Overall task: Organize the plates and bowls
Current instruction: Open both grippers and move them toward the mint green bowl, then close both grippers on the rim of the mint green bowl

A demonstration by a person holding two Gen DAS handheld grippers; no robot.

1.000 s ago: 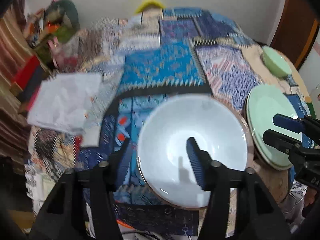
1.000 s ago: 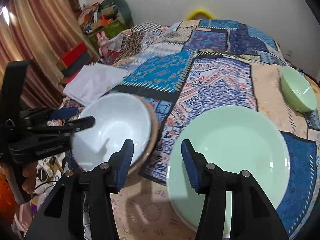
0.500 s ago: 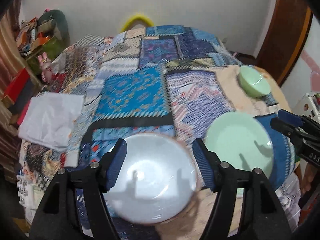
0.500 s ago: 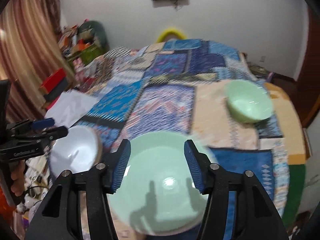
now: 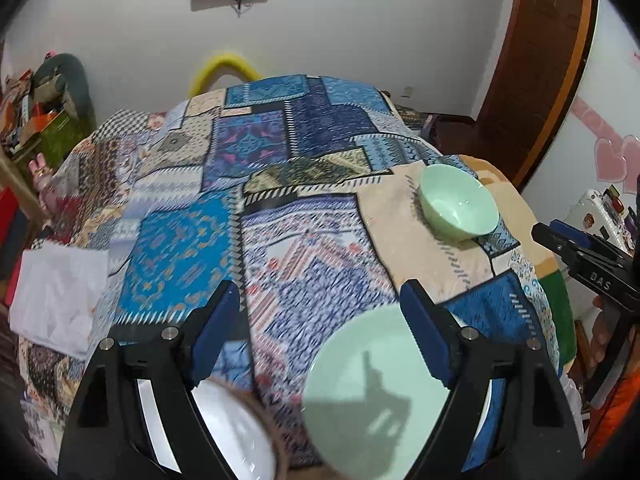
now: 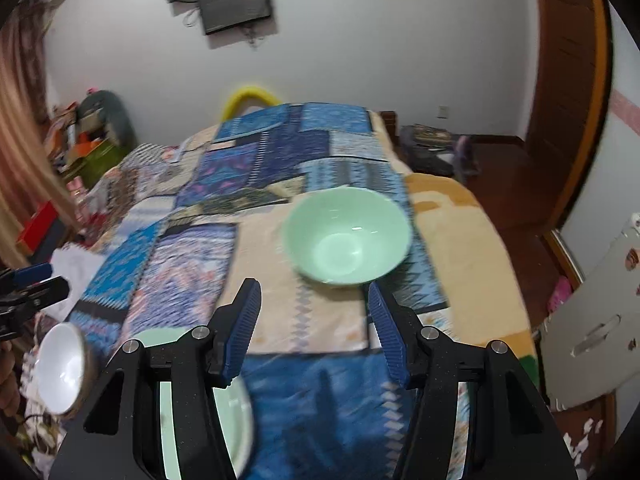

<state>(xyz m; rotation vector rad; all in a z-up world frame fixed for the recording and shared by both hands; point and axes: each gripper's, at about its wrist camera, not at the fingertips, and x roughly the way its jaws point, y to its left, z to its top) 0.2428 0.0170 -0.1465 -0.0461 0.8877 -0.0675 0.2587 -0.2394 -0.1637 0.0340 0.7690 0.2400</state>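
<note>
A white bowl point(image 5: 224, 432) with a brown outside sits at the near left edge of the patchwork-covered table point(image 5: 304, 240). Beside it lies a pale green plate point(image 5: 376, 392), and farther right stands a pale green bowl point(image 5: 458, 202). My left gripper point(image 5: 320, 320) hovers above the cloth between the white bowl and the plate; its jaws are opening with nothing between them. My right gripper point(image 6: 314, 328) is open and empty, just short of the green bowl point(image 6: 346, 236). The plate point(image 6: 236, 412) is half hidden under its left finger, and the white bowl point(image 6: 60, 364) shows at the left edge.
A white sheet point(image 5: 60, 296) lies on the table's left side. Boxes and clutter point(image 5: 36, 112) stand beyond it, a yellow chair back point(image 5: 224, 68) is at the far end, a brown door point(image 5: 536, 60) is on the right, and a white appliance point(image 6: 600, 320) stands close by the table.
The left gripper let go of the white bowl's rim, widened and drew back and up. The right gripper left the green plate and moved toward the green bowl.
</note>
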